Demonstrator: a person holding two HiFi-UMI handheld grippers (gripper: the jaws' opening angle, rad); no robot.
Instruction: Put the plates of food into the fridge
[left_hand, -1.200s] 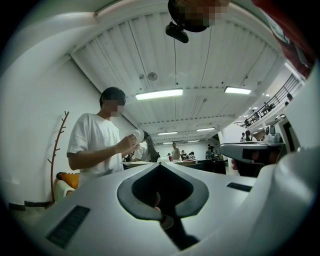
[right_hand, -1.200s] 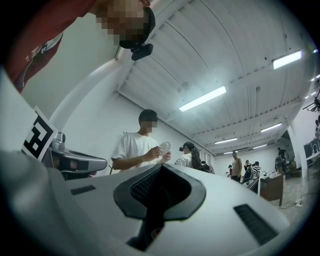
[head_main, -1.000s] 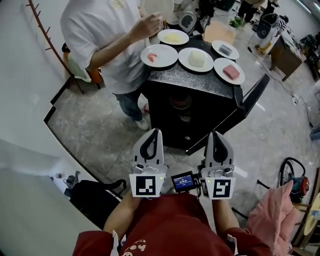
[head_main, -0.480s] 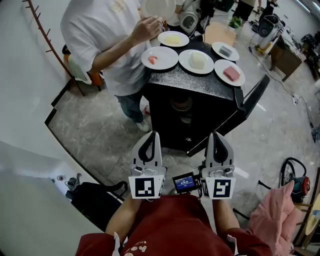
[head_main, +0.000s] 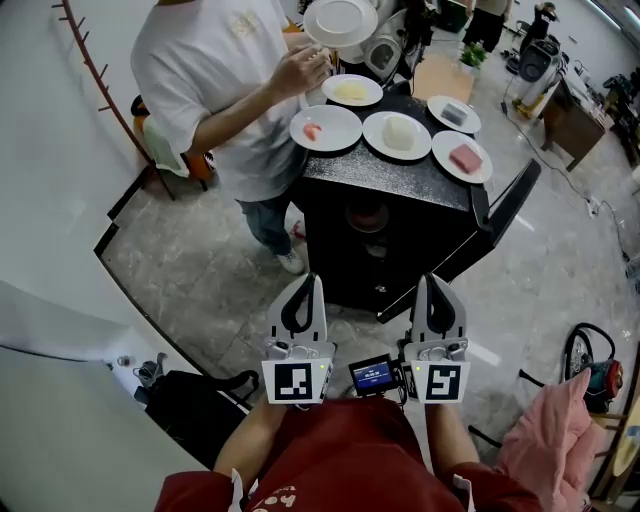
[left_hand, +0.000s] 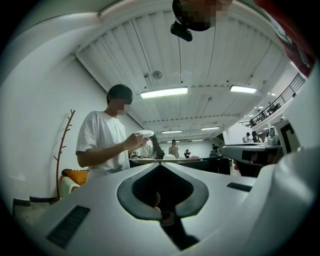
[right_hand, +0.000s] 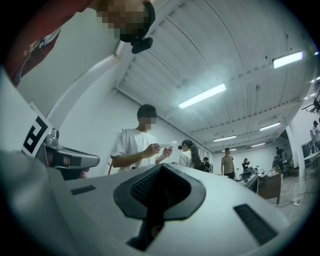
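Observation:
A small black fridge stands ahead of me with its door swung open to the right. On its top sit several white plates of food: yellow, pink, white, grey and red. A person in a white shirt stands at the fridge's left and holds up an empty plate. My left gripper and right gripper are both shut and empty. They are held side by side near my chest, pointing at the fridge and well short of it.
A black bag lies on the floor at my left by a white curved wall. A pink cloth and a red-blue machine are at the right. An orange chair stands behind the person. Marble floor lies between me and the fridge.
The person in white has lifted the empty plate higher above the fridge top. Both grippers have stayed shut and almost still.

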